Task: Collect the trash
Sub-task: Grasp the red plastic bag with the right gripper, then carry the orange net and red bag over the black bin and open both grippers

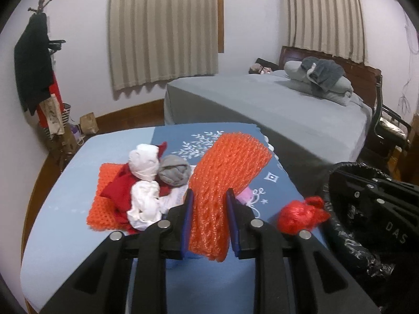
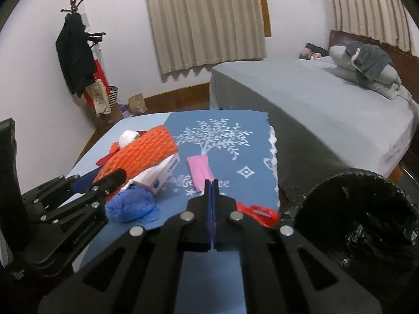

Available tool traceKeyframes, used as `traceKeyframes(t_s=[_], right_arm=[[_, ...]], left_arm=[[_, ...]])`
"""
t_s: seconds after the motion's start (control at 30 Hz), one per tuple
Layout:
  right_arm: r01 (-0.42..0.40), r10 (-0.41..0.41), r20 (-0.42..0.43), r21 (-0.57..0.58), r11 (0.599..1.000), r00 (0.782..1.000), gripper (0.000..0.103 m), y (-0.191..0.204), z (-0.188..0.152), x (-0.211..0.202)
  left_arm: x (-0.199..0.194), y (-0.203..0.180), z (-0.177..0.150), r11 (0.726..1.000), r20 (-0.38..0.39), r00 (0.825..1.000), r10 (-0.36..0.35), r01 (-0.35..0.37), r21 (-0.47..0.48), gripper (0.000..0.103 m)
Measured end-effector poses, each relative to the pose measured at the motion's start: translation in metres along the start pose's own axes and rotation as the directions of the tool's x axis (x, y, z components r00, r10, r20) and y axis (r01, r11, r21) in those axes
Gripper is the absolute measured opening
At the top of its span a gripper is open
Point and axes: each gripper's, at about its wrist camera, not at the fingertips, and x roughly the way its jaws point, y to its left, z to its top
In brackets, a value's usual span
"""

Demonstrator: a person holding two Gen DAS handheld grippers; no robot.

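Observation:
My left gripper (image 1: 209, 196) is shut on an orange foam net (image 1: 225, 172) and holds it above the blue tablecloth (image 1: 65, 222). The net also shows in the right wrist view (image 2: 141, 154), with the left gripper (image 2: 104, 180) at the left. My right gripper (image 2: 211, 183) is shut with nothing between its pads, near a pink wrapper (image 2: 199, 170). A red plastic bag (image 1: 301, 213) lies at the table's right edge, by the black-lined trash bin (image 1: 366, 222), and shows in the right wrist view too (image 2: 259, 213). The bin stands to the right (image 2: 361, 214).
On the table lie a second orange net (image 1: 104, 201), red cloth (image 1: 117, 188), white crumpled plastic (image 1: 145, 183), a grey ball (image 1: 174, 170), a blue crumpled bag (image 2: 131, 204) and a white box (image 2: 162, 175). A grey bed (image 1: 275, 110) stands beyond. A coat rack (image 1: 36, 65) stands at the left wall.

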Motion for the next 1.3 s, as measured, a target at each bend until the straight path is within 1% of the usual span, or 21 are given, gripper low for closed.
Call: traceKeyframes(t_s=[0.1, 0.13, 0.17, 0.23, 0.3, 0.33, 0.37, 0.43, 0.47, 0.53, 0.67, 0.7, 0.73, 0.77, 0.8, 0.83, 0.87, 0.97, 1.1, 1.3], right_arm=[[0.030, -0.030, -0.025, -0.005, 1.000, 0.999, 0.002, -0.004, -0.009, 0.008], [0.037, -0.037, -0.042, -0.008, 0.999, 0.998, 0.008, -0.005, -0.013, 0.012], [0.038, -0.039, -0.056, -0.010, 0.999, 0.998, 0.022, -0.005, -0.017, 0.016], [0.054, -0.055, -0.077, -0.015, 0.998, 0.996, 0.043, -0.006, -0.026, 0.025], [0.058, -0.059, -0.093, -0.011, 0.998, 0.994, 0.047, -0.008, -0.031, 0.035], [0.058, -0.058, -0.098, -0.002, 0.998, 0.993, 0.054, -0.008, -0.031, 0.039], [0.050, -0.049, -0.107, 0.011, 0.999, 0.993, 0.058, -0.009, -0.031, 0.045], [0.049, -0.046, -0.118, 0.021, 0.999, 0.992, 0.061, -0.011, -0.030, 0.056], [0.061, -0.059, -0.122, 0.012, 0.998, 0.991, 0.065, -0.011, -0.030, 0.064], [0.072, -0.071, -0.134, -0.001, 0.997, 0.988, 0.068, -0.009, -0.029, 0.074], [0.093, -0.099, -0.162, -0.046, 0.995, 0.982, 0.068, -0.006, -0.028, 0.095], [0.096, -0.105, -0.169, -0.058, 0.994, 0.980, 0.067, -0.006, -0.029, 0.098], [0.093, -0.104, -0.179, -0.068, 0.993, 0.978, 0.054, -0.006, -0.030, 0.102], [0.078, -0.089, -0.190, -0.066, 0.995, 0.978, 0.047, -0.006, -0.031, 0.104], [0.068, -0.079, -0.187, -0.064, 0.996, 0.979, 0.045, -0.006, -0.030, 0.104], [0.058, -0.069, -0.184, -0.067, 0.996, 0.980, 0.039, -0.005, -0.029, 0.103], [0.048, -0.061, -0.183, -0.075, 0.996, 0.981, 0.035, -0.004, -0.029, 0.102], [0.008, -0.017, -0.158, -0.059, 0.998, 0.987, 0.033, -0.003, -0.023, 0.090], [-0.008, 0.004, -0.109, -0.038, 0.999, 0.994, 0.033, -0.005, -0.012, 0.067], [0.034, -0.034, -0.023, 0.003, 0.999, 0.999, 0.033, -0.023, 0.004, 0.017]], left_arm=[[0.003, 0.001, -0.006, 1.000, -0.020, 1.000, -0.001, 0.000, -0.008, 0.024], [0.005, 0.002, -0.009, 1.000, -0.028, 1.000, 0.003, -0.003, -0.007, 0.024], [0.008, 0.003, -0.012, 1.000, -0.037, 0.999, 0.005, -0.006, -0.007, 0.024], [0.013, 0.006, -0.018, 1.000, -0.059, 0.998, 0.015, -0.016, -0.007, 0.024], [0.018, 0.008, -0.022, 1.000, -0.072, 0.997, 0.021, -0.022, -0.010, 0.024], [0.019, 0.009, -0.024, 1.000, -0.076, 0.997, 0.021, -0.022, -0.014, 0.024], [0.021, 0.011, -0.024, 1.000, -0.079, 0.997, 0.021, -0.023, -0.019, 0.024], [0.023, 0.013, -0.025, 0.999, -0.078, 0.997, 0.024, -0.026, -0.020, 0.024], [0.024, 0.014, -0.025, 0.999, -0.076, 0.997, 0.028, -0.030, -0.016, 0.024], [0.027, 0.018, -0.024, 0.999, -0.072, 0.997, 0.035, -0.036, -0.012, 0.024], [0.035, 0.028, -0.024, 0.999, -0.081, 0.996, 0.044, -0.046, -0.023, 0.024], [0.036, 0.028, -0.025, 0.999, -0.082, 0.996, 0.045, -0.047, -0.022, 0.024], [0.038, 0.029, -0.025, 0.999, -0.085, 0.995, 0.046, -0.048, -0.021, 0.024], [0.040, 0.030, -0.025, 0.999, -0.088, 0.995, 0.046, -0.048, -0.021, 0.024], [0.041, 0.030, -0.025, 0.999, -0.089, 0.995, 0.044, -0.046, -0.022, 0.024], [0.041, 0.030, -0.026, 0.999, -0.089, 0.995, 0.043, -0.046, -0.023, 0.024], [0.042, 0.030, -0.026, 0.999, -0.091, 0.995, 0.043, -0.045, -0.022, 0.024], [0.042, 0.027, -0.024, 0.999, -0.091, 0.995, 0.041, -0.043, -0.021, 0.024], [0.037, 0.024, -0.017, 0.999, -0.076, 0.997, 0.034, -0.035, -0.011, 0.024], [0.022, 0.007, 0.000, 1.000, -0.032, 0.999, -0.006, 0.006, 0.004, 0.024]])
